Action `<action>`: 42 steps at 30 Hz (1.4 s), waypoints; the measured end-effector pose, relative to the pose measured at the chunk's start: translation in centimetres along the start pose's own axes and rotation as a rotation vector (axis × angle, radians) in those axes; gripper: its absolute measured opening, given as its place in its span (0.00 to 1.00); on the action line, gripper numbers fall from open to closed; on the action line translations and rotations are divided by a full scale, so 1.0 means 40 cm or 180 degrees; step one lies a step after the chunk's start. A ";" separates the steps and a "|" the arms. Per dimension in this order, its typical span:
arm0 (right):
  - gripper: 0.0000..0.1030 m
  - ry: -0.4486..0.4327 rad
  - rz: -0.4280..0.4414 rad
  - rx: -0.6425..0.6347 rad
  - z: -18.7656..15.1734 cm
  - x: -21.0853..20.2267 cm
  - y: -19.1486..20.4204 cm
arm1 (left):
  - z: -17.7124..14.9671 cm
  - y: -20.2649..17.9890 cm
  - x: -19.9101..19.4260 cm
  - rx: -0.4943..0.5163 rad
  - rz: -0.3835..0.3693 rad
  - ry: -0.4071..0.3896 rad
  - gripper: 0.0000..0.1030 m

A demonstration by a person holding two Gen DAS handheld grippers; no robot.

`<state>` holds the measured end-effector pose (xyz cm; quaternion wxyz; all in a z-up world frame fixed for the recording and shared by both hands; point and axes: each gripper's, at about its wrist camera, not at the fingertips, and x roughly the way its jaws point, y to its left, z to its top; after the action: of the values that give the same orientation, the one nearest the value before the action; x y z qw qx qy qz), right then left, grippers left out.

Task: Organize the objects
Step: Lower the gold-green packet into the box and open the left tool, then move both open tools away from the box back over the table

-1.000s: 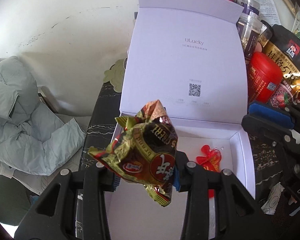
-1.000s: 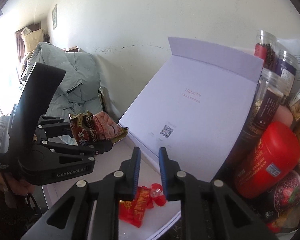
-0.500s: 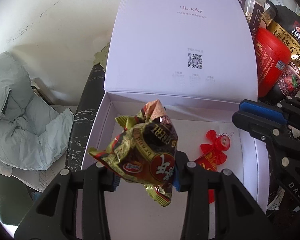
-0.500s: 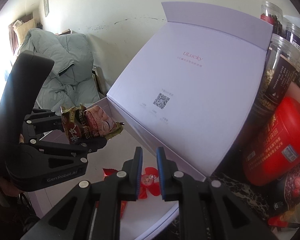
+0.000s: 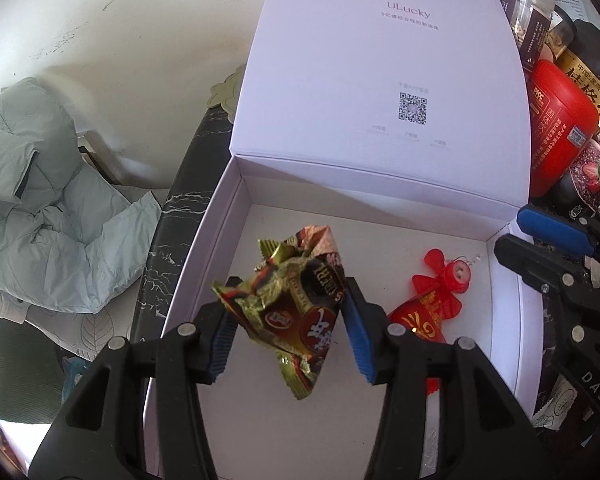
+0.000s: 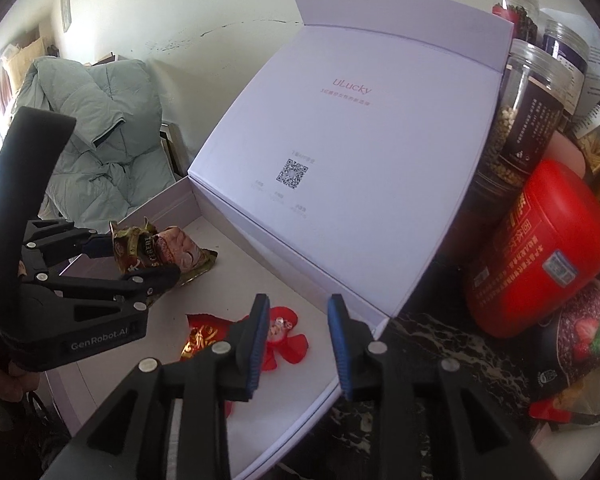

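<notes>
Far left: pale green quilted jacket [image 5: 40, 200] heaped beside the dark marbled counter [image 5: 180, 208].

On the counter, a white box [image 5: 204, 264] with its lid [image 5: 360, 80] standing open against the wall, a QR code and "uLucky" printed inside.

Over the left half of the box floor: left tongs [image 5: 290, 280], angled steeply down, jaws just loosened and now partly open. Between them a crumpled gold-and-brown snack packet [image 5: 292, 308], touching the blue pad on the right and reaching the tip of the left one. Impossible to tell whether still pinched or only resting there. From the right wrist view, far edge of the packet down at the box floor, near the back wall.

Just right of the packet, flat on the box floor: a red fish-shaped ornament [image 5: 436, 300] with gold lettering, apart from the packet.

Above the front right corner of the box: right tongs [image 6: 296, 300], jaws just parted, a modest gap, nothing between the pads, ornament showing below the left finger.

Right of the box, crowded together on the counter: clear jars [image 6: 520, 120] of dried goods, a red tin [image 5: 560, 120], dark food pouches.
</notes>
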<state>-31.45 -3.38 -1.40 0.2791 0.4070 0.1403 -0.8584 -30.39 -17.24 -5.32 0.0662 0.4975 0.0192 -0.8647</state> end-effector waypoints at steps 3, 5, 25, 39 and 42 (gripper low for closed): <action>0.30 -0.0005 -0.0015 -0.0021 -0.008 -0.020 0.007 | -0.008 0.004 -0.022 -0.0026 0.0012 -0.0079 0.53; 0.31 -0.0016 -0.0029 -0.0039 -0.010 -0.037 0.014 | -0.011 0.004 -0.035 -0.0027 0.0019 -0.0088 0.53; 0.42 -0.0356 -0.0056 -0.0074 -0.020 -0.266 0.072 | -0.064 0.008 -0.267 -0.0048 -0.0089 -0.0448 0.54; 0.56 -0.0605 0.0017 0.0098 -0.049 -0.387 0.072 | -0.098 0.010 -0.376 -0.0137 -0.0097 -0.0613 0.70; 0.58 -0.0645 0.0013 0.0089 -0.055 -0.412 0.076 | -0.106 0.000 -0.401 -0.0101 -0.0087 -0.0660 0.73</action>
<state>-19.81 1.21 9.97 0.2880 0.3223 0.0985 -0.8964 -18.80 -15.29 6.36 0.0639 0.4039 0.0328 -0.9120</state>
